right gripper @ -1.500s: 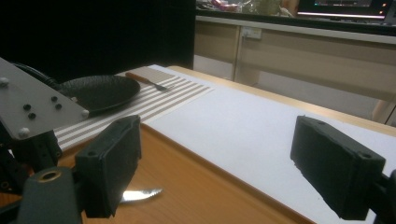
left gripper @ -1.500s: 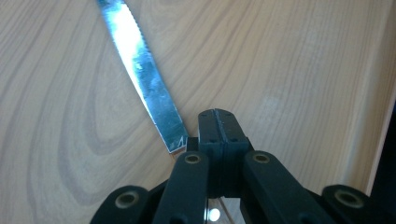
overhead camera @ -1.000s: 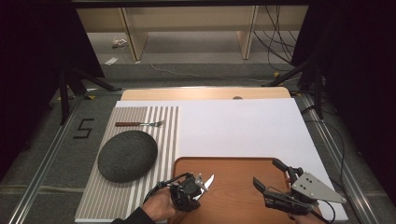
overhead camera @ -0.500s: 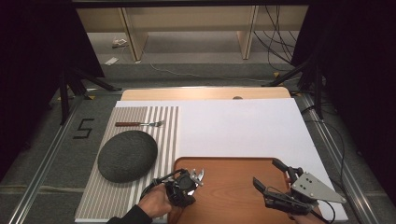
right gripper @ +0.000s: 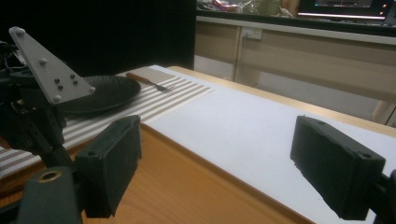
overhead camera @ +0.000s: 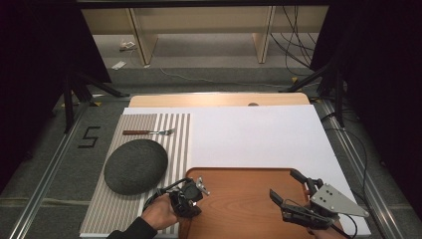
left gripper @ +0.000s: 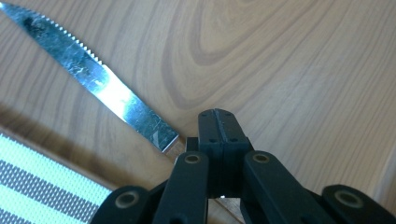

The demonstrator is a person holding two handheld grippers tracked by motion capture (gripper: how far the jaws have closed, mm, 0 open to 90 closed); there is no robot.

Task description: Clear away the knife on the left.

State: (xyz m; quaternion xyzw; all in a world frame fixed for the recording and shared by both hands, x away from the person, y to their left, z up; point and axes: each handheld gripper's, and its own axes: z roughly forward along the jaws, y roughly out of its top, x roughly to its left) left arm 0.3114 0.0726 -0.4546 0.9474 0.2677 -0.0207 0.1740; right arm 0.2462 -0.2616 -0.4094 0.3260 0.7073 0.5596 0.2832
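At about 7 o'clock in the high view, nearest the person, the left gripper [overhead camera: 200, 186] is clamped tight on a serrated knife [left gripper: 95, 79]. The left gripper view shows its jaws pressed together over the handle end, just where the blade begins, so the blade sticks out ahead and to the side, low over the wooden tray [overhead camera: 239, 199]. Gripping there likely keeps the steel clear of the pads and lets the knife be laid flat without the gripper getting in the way. The knife hangs at the tray's left edge, right beside the striped placemat [overhead camera: 149, 149], which suggests it is headed for a place setting there.

At 5 o'clock the right gripper [overhead camera: 294, 187] rests over the tray's right side with its jaws spread wide and nothing between them, probably parked out of the way.

Farther off, at 9 o'clock, a dark plate [overhead camera: 136, 166] sits on the placemat, and beyond it, near 10 o'clock, a fork [overhead camera: 149, 132] lies crosswise with its tines pointing right. A white mat [overhead camera: 259, 139] covers the surface [overhead camera: 219, 100] from the middle out to 1 o'clock.
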